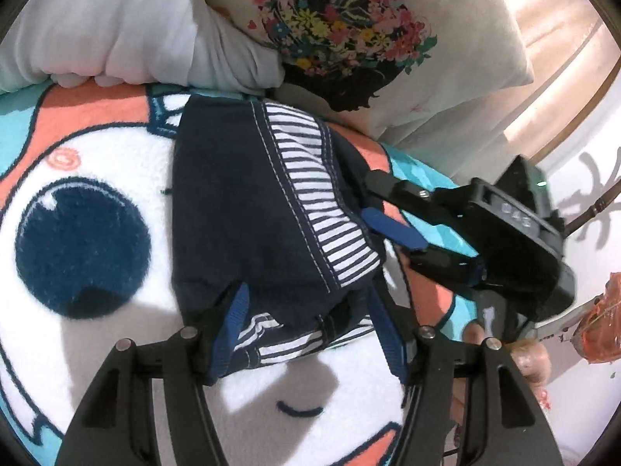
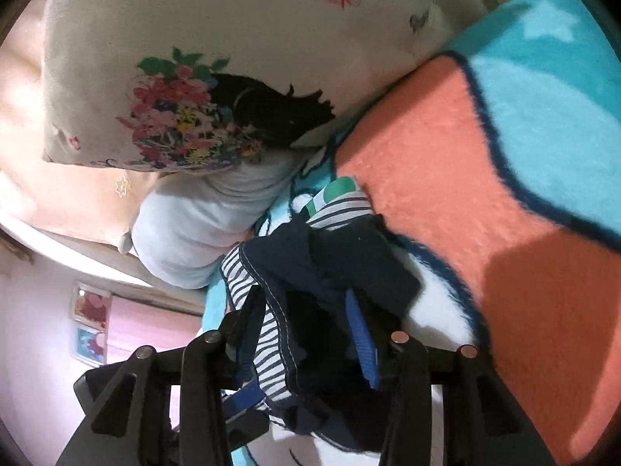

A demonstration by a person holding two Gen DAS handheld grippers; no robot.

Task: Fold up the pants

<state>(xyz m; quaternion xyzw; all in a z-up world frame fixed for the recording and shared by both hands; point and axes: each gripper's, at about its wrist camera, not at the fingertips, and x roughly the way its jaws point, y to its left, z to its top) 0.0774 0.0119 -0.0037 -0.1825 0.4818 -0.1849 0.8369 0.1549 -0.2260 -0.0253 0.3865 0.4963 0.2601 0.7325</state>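
Navy pants (image 1: 240, 209) with white-striped side panels lie bunched on a cartoon blanket (image 1: 97, 163). My left gripper (image 1: 310, 306) straddles their near edge with its blue-padded fingers (image 1: 236, 310) spread wide, the cloth between them. My right gripper (image 1: 372, 198) comes in from the right, its fingers apart around the pants' striped edge. In the right wrist view the pants (image 2: 330, 272) fill the gap between the right gripper's (image 2: 306, 303) open fingers.
A floral-print pillow (image 1: 349, 27) and a white pillow (image 1: 116, 27) lie at the head of the bed, just beyond the pants. The bed edge and a pink wall (image 2: 46, 310) lie to the right. The blanket's orange and teal areas (image 2: 485, 155) spread around.
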